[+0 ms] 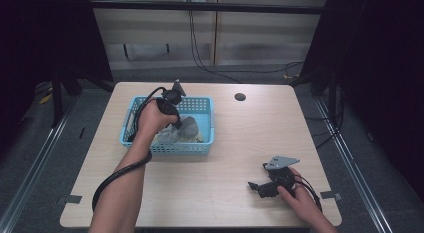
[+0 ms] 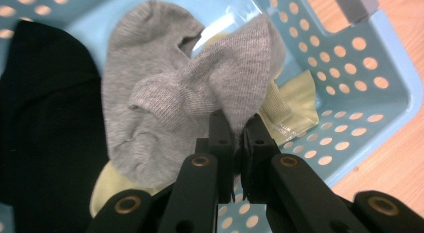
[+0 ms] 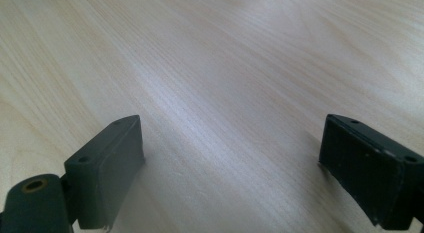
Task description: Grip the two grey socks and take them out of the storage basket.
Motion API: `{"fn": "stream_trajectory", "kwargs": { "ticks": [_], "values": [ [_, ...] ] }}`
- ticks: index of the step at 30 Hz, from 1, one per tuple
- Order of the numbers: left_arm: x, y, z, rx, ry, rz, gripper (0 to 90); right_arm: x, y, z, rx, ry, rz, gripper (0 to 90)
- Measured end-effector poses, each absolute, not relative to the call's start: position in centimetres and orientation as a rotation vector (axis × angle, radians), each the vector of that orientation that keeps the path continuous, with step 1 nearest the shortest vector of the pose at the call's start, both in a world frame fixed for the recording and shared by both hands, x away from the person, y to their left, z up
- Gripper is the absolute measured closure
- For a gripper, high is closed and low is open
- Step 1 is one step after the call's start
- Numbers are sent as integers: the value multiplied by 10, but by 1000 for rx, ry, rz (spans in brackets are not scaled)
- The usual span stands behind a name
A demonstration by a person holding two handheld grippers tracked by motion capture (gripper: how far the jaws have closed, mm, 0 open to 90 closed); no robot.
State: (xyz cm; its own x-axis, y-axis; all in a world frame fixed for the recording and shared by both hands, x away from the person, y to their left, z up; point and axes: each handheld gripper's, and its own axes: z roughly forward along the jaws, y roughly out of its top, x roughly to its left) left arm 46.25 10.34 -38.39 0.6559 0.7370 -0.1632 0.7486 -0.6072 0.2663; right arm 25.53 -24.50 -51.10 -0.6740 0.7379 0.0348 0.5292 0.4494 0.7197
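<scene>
One light blue perforated plastic basket (image 2: 370, 68) holds one grey knitted sock (image 2: 185, 88), one black cloth (image 2: 45, 123) and pale yellow-green fabric (image 2: 295, 100). The left gripper (image 2: 237, 125) pinches the sock inside it. Beside the basket, the right gripper (image 3: 230, 158) gapes over the pale wooden table (image 3: 225, 68).

Lab-like recording bay: black curtains (image 1: 385, 68), floor rails (image 1: 35, 158), lone table (image 1: 260, 138).

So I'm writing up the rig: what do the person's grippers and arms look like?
Both grippers, left and right, are black with two flat jaws and brass-coloured pivot rings. Each carries a grey three-cornered plate and trails a black cable. The forearms are bare, with no sleeves or gloves.
</scene>
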Motion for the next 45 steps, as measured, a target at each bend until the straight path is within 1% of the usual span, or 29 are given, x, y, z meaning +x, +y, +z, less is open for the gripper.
{"fn": "stream_trajectory", "kwargs": {
  "ticks": [12, 16, 25, 32, 40, 45],
  "values": [
    [457, 110, -357, 2537, 1163, -36, 856, 255, -245, -511, 1086, 2421, 1050, 101],
    [454, 111, -349, 2534, 1154, -51, 856, 255, -245, -511, 1086, 2420, 1051, 101],
    [447, 111, -335, 2569, 1085, -87, 855, 255, -245, -511, 1086, 2420, 1050, 101],
    [437, 107, -321, 2573, 1025, -87, 855, 255, -245, -511, 1084, 2420, 1050, 101],
    [425, 101, -307, 2630, 941, -110, 855, 255, -245, -511, 1086, 2420, 1048, 101],
    [416, 97, -294, 2637, 885, -99, 855, 255, -245, -511, 1084, 2420, 1049, 101]
  ]
}}
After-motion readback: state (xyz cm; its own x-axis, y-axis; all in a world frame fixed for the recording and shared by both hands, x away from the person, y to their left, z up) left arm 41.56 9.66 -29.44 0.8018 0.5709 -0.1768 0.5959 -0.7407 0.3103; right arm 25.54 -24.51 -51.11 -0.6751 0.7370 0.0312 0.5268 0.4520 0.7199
